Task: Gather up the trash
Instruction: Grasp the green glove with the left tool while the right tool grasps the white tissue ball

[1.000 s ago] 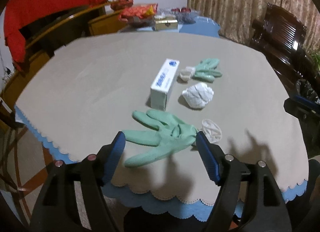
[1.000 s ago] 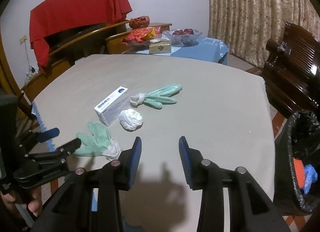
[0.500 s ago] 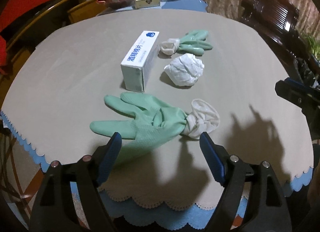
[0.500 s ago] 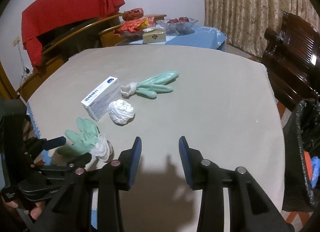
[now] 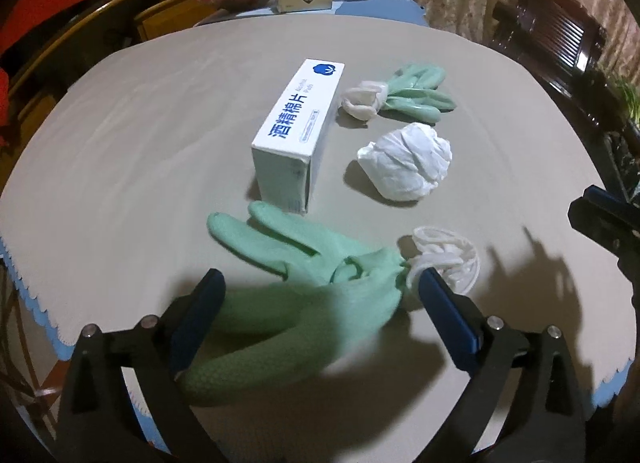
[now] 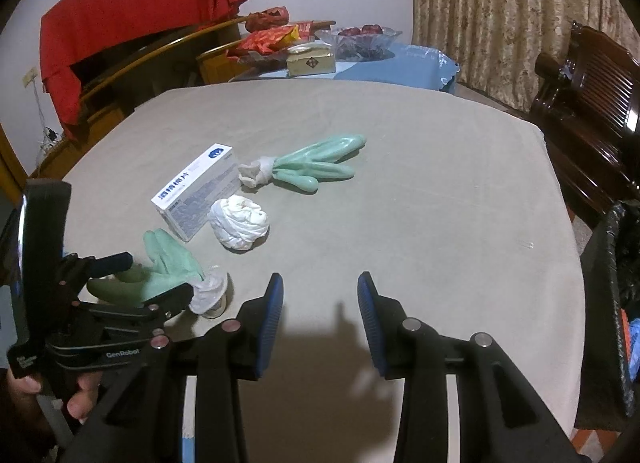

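Left hand-held gripper point(image 5: 320, 303) lowered, jaws just widened, open astride near green glove point(image 5: 304, 287), pads not pressing.

The left gripper point(image 5: 320, 303), with black arms and blue finger pads, has dropped toward the mint-green rubber glove with a white rolled cuff point(image 5: 304, 283) at the near edge of the beige tablecloth point(image 5: 140, 123). A second ago the glove lay just beyond the fingertips; now the blue pads stand either side of its palm, one by the thumb, one by the cuff. The jaws have just been opening wider, and the pads do not press the glove. The right gripper point(image 6: 320, 305) has sunk slightly, so the cloth and its own shadow look nearer in its view.
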### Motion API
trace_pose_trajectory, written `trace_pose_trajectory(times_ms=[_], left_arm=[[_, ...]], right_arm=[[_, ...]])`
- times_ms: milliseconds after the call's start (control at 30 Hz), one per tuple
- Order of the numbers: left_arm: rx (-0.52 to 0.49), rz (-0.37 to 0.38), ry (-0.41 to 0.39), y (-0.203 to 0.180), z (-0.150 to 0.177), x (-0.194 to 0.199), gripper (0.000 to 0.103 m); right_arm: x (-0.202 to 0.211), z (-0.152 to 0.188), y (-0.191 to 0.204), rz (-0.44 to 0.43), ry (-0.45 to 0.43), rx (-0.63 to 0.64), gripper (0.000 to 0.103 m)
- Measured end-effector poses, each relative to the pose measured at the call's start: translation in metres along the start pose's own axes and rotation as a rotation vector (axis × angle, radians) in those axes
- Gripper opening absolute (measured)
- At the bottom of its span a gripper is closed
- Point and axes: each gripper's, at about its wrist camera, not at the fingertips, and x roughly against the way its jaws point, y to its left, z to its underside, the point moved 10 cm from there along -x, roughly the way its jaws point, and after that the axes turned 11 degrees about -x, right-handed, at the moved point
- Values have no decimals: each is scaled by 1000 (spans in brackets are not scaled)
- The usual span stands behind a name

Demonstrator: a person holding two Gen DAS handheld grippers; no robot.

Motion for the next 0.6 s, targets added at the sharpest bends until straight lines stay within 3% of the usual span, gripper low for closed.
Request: trace_pose_trajectory(times_ms=[300,433,467,533,567,600], left_arm=[[-36,27,23,-3,19,11,95],[-41,11,61,-2,23,0,88],[-42,12,53,-2,21,0,84],[-40,17,50,-2,19,-1,52],[-39,28,52,-3,19,-2,50],[-41,44,41,-5,17,-1,41]], right_arm=[[-2,-4,-6,7,-1,-2,38],[-2,-5,-4,6,2,-3,38],[-1,-6,-3,6,-1,-2,38],[0,-7,-2,6,-5,1,38],[0,-8,-2,7,-5,2,38],[-1,-8,-2,8,-4,2,38]])
